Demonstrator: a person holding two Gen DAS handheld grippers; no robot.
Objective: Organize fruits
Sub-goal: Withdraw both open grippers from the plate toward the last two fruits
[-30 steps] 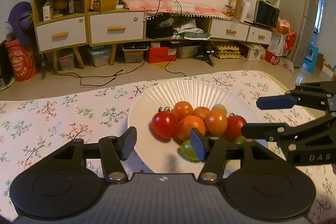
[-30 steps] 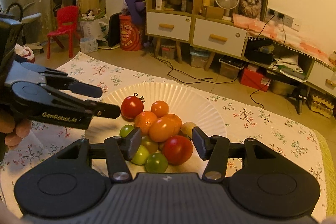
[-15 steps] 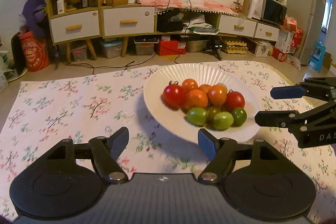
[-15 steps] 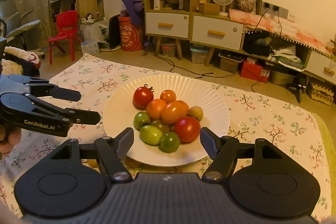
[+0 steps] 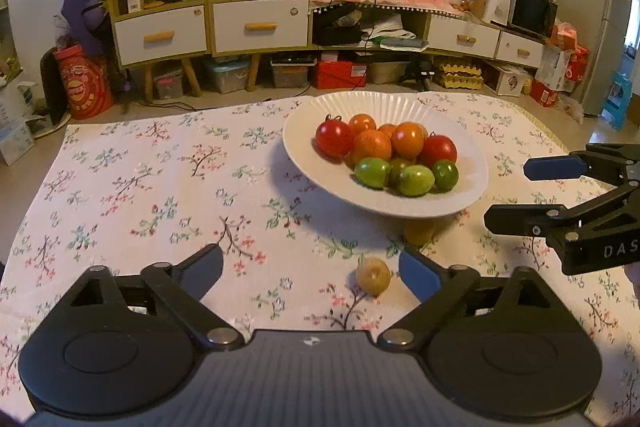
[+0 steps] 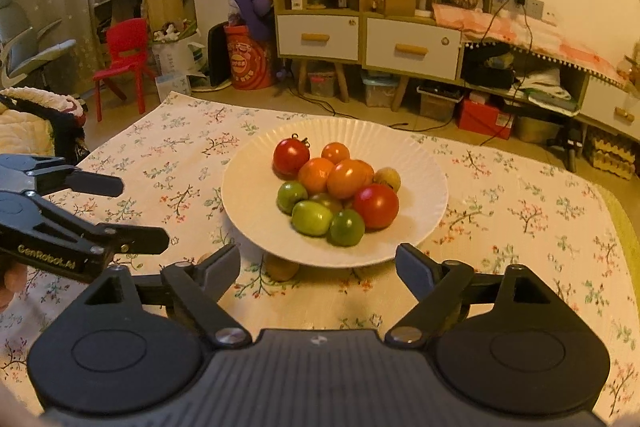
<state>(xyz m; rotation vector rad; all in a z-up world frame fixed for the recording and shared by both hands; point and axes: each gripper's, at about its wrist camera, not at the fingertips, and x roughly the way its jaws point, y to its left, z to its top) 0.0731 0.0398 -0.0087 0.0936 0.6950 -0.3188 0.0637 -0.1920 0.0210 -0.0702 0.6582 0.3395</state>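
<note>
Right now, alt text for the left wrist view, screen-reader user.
A white plate heaped with red, orange and green tomatoes sits on a floral tablecloth. The open left gripper is empty; two small yellowish fruits lie loose near its right finger. The right gripper enters at right, open.

The left gripper (image 5: 310, 273) had just been opening – its jaws stood wide, gripping nothing. The right gripper (image 6: 318, 267) had likewise been opening, its jaws apart and empty – both angled downward, side by side.
</note>
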